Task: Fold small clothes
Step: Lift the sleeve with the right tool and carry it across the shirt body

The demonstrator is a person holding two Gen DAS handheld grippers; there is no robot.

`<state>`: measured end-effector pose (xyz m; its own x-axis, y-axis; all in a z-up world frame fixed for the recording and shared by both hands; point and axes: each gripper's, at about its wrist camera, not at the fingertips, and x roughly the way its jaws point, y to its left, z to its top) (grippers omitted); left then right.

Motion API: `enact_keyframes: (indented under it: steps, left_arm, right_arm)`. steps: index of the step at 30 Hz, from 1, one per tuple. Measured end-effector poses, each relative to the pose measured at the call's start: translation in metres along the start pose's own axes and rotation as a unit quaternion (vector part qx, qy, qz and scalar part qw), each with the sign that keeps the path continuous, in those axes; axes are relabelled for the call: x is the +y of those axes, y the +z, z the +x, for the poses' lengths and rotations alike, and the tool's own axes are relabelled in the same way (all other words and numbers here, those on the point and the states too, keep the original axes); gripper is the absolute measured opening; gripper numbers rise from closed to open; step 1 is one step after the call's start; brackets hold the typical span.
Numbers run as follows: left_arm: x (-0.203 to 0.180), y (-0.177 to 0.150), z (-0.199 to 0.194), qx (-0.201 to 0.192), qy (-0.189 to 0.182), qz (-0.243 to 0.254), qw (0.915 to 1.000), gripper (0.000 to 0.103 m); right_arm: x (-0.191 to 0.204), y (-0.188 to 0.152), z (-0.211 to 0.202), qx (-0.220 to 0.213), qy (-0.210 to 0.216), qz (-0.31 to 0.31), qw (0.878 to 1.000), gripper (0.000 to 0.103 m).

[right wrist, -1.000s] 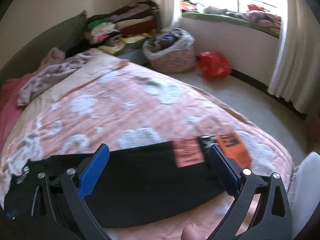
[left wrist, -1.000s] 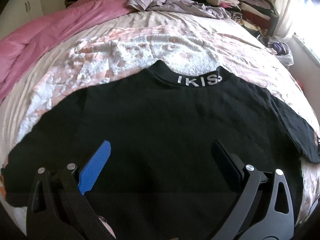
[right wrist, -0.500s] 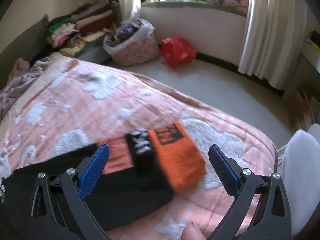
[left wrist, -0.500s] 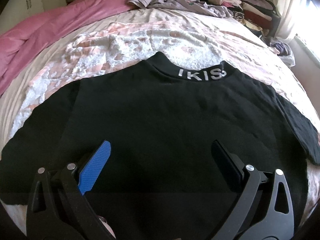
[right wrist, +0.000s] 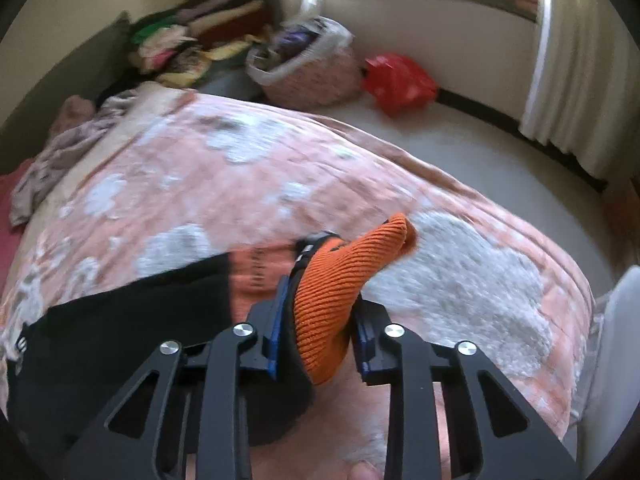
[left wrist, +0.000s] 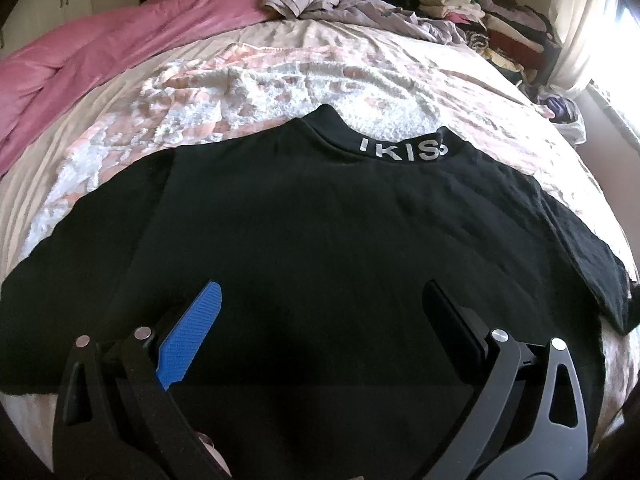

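A black sweater (left wrist: 320, 240) lies flat on the bed, back up, its collar with grey letters (left wrist: 404, 152) pointing away from me. My left gripper (left wrist: 320, 304) is open and empty, hovering over the sweater's lower middle. In the right wrist view, my right gripper (right wrist: 320, 312) is shut on the sweater's orange ribbed cuff (right wrist: 344, 276), lifting it off the blanket. The black sleeve (right wrist: 120, 328) trails off to the left.
The bed has a pink and white fleece blanket (left wrist: 280, 80). A pink duvet (left wrist: 100, 52) and a lilac garment (left wrist: 340, 12) lie at the head. Stacked clothes (left wrist: 480, 12) stand beyond. A laundry bag (right wrist: 308, 68) and red bag (right wrist: 396, 80) sit on the floor.
My right gripper moved along the sleeve to the orange cuff, closed on it and raised it. The left gripper stayed open and drew slightly nearer the sweater.
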<state>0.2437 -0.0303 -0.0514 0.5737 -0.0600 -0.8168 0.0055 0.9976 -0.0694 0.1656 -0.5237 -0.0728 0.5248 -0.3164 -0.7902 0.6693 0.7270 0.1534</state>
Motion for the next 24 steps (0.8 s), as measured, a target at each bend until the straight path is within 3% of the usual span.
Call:
enact_keyframes:
  steps: [5,9,17,24]
  left_arm:
    - [0.002,-0.001,-0.01,-0.006,-0.002,-0.001,1.0,0.095]
    - [0.006,-0.001,-0.019,-0.009,-0.008,-0.007,0.9999,0.095]
    - [0.018,-0.005,-0.034,-0.011,-0.023,-0.025,0.9994,0.095]
    - [0.045,-0.009,-0.046,-0.014,-0.061,-0.082,0.9946,0.095]
  right_arm:
    - [0.027,0.003,-0.034,-0.034,0.087,-0.026,0.995,0.024]
    - [0.063,0.003,-0.068,-0.055,0.17,-0.06,0.982,0.023]
    - [0.155,-0.017,-0.14,-0.058,0.312,-0.163,0.934,0.023]
    - [0.229,-0.057,-0.175,-0.046,0.36,-0.255,0.896,0.023]
